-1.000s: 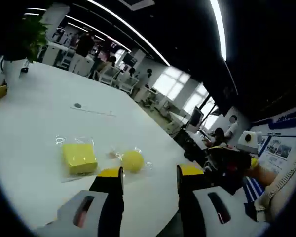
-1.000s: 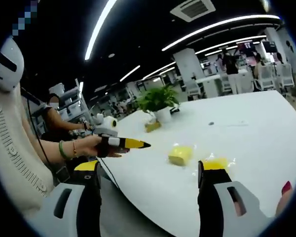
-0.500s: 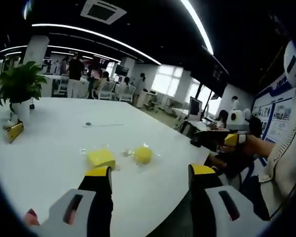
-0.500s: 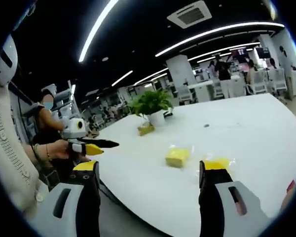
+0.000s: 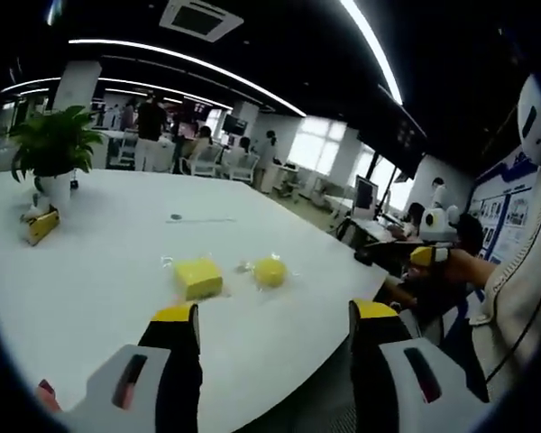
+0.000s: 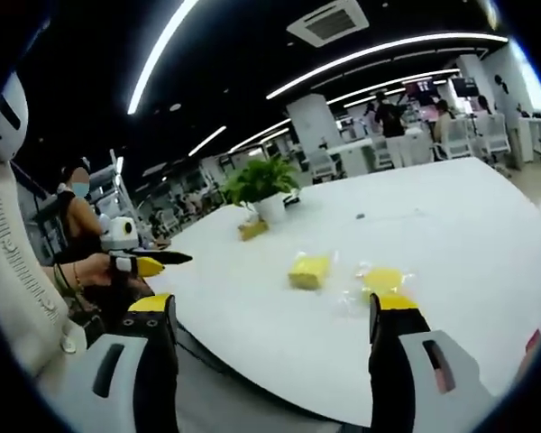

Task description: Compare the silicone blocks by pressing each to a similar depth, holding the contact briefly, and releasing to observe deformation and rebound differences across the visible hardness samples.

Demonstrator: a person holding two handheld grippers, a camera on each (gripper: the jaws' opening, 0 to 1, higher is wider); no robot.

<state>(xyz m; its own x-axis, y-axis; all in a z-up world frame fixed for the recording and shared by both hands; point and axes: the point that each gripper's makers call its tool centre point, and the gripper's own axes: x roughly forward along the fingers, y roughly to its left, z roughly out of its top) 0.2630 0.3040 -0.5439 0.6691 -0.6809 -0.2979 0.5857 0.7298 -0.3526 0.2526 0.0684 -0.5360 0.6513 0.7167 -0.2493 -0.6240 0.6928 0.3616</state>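
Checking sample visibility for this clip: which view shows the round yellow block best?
The left gripper view: the round yellow block lies unobstructed in its clear wrap beside the square yellow block. In the right gripper view the round block sits just above the right gripper's jaw tip, its shape unclear.

On the bench (image 5: 90, 271), your square block (image 5: 197, 276) lies just left of the round block (image 5: 270, 270) in the left gripper view, the two close but apart, each in a wrapper. Farther back to the left, a potted plant (image 5: 54, 153) stands near the bench's edge with a small box (image 5: 41, 225) just before it. In the right gripper view, your left claw (image 6: 167, 260) hangs off the bench's left edge, well apart from the blocks.
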